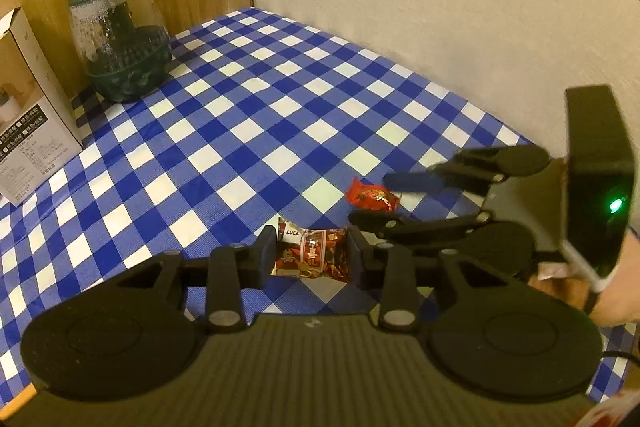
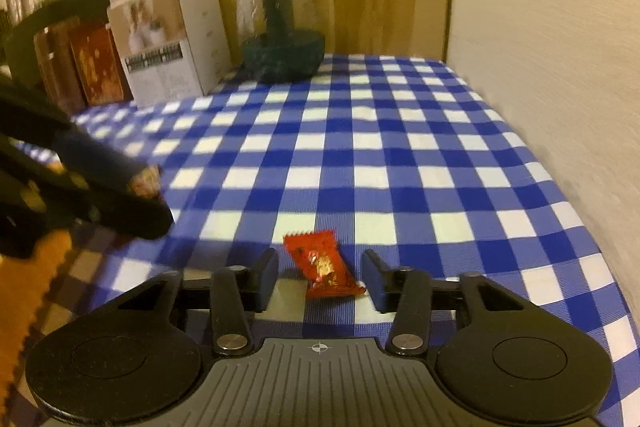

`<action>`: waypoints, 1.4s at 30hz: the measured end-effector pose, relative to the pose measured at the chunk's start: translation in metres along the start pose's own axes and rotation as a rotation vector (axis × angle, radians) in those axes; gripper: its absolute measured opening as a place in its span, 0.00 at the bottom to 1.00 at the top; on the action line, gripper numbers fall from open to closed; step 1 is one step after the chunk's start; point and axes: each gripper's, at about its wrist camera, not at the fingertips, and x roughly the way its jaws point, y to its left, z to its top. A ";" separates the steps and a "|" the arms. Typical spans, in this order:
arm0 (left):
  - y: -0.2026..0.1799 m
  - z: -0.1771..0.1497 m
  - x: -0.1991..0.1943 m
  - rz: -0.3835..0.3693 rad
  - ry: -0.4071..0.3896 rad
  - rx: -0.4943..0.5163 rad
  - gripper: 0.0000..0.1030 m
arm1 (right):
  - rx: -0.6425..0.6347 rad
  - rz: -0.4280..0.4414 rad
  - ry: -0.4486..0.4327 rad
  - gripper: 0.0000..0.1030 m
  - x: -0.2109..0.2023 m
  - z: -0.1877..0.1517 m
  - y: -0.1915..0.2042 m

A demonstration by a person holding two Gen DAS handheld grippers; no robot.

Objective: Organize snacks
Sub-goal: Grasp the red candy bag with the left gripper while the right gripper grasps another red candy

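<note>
The left gripper [image 1: 312, 251] is pinching a crinkly red-and-white printed snack packet [image 1: 314, 253] between its two fingers, one pad pressing on each side. The packet's long axis is running across the gap from finger to finger, and its flat printed face is showing to the left wrist camera. A white corner patch on it is reading "LUCK", and large Chinese characters are showing in the middle, too small to read with certainty. In the right wrist view this packet [image 2: 146, 181] is showing only as a blurred sliver between the dark fingers.

The right gripper [image 2: 320, 277] is standing spread, its fingers flanking a small glossy red foil candy wrapper [image 2: 322, 265] without touching it. The wrapper is lying flat on the blue-and-white checked tablecloth [image 2: 400, 147], its long axis running diagonally from a crimped, serrated far-left end toward the near right. A gold emblem is sitting at its centre; its writing is unreadable. In the left wrist view the same wrapper [image 1: 372, 195] is lying just beside the right gripper's [image 1: 372, 199] fingertips.
</note>
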 end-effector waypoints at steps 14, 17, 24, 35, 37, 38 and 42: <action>-0.008 -0.005 -0.003 -0.010 0.000 -0.027 0.32 | 0.063 -0.052 -0.012 0.24 -0.018 -0.001 -0.004; -0.013 -0.008 -0.008 -0.012 -0.004 -0.037 0.32 | 0.087 -0.064 -0.015 0.24 -0.030 0.002 -0.005; -0.031 -0.016 -0.025 -0.016 -0.018 -0.043 0.32 | 0.148 -0.071 -0.005 0.24 -0.064 -0.002 -0.006; -0.054 -0.038 -0.066 -0.023 -0.043 -0.098 0.32 | 0.225 -0.098 0.002 0.24 -0.127 -0.020 0.014; -0.058 -0.044 -0.074 -0.019 -0.049 -0.118 0.32 | 0.226 -0.104 0.001 0.24 -0.138 -0.025 0.017; -0.061 -0.047 -0.077 -0.019 -0.050 -0.124 0.32 | 0.228 -0.108 0.001 0.24 -0.142 -0.027 0.019; -0.071 -0.061 -0.092 -0.010 -0.060 -0.144 0.32 | 0.234 -0.118 -0.003 0.24 -0.161 -0.034 0.026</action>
